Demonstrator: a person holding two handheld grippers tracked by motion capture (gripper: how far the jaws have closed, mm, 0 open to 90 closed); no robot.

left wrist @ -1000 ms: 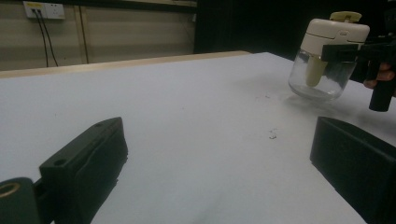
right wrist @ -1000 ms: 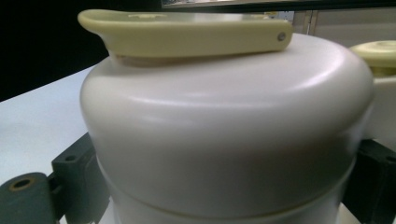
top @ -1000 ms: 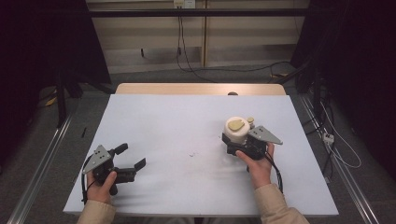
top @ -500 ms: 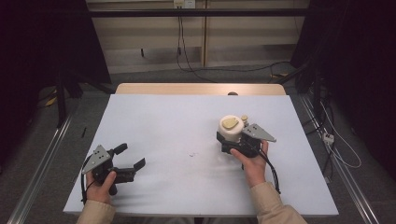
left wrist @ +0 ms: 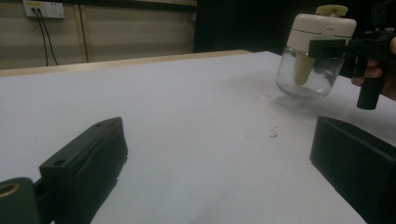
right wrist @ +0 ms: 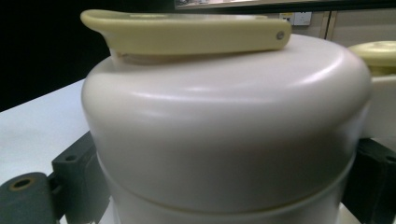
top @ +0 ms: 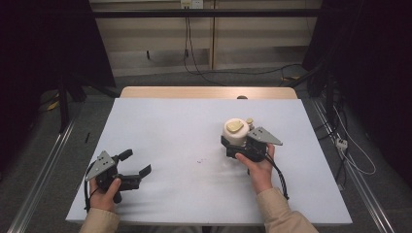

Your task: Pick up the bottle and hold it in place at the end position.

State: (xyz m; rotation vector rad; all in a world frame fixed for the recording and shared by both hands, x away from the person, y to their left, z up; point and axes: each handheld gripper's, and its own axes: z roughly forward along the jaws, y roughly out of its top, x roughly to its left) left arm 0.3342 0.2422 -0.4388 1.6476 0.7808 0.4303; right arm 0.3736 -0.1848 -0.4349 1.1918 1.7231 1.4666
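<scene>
— Jar position first: where did it stand?

— Right of the table's middle, held in the right gripper. It was a clear glass jar with a cream lid and a pale yellow flip tab on top. From the left gripper view, its base looked to be just off the white tabletop, though I could not tell for sure.

— And the grip?

— Jaws closed on either side of the jar just under the lid. From the right gripper's own view the lid blocked most of both jaws, so the contact itself was hidden. The glass body was cut off there too.

— The left gripper?

— Near the front left corner, well apart from the jar, jaws spread wide with nothing between them.

— Anything inside the jar?

— A cream stem hung down from the lid; beyond that, too blurred to tell.
</scene>
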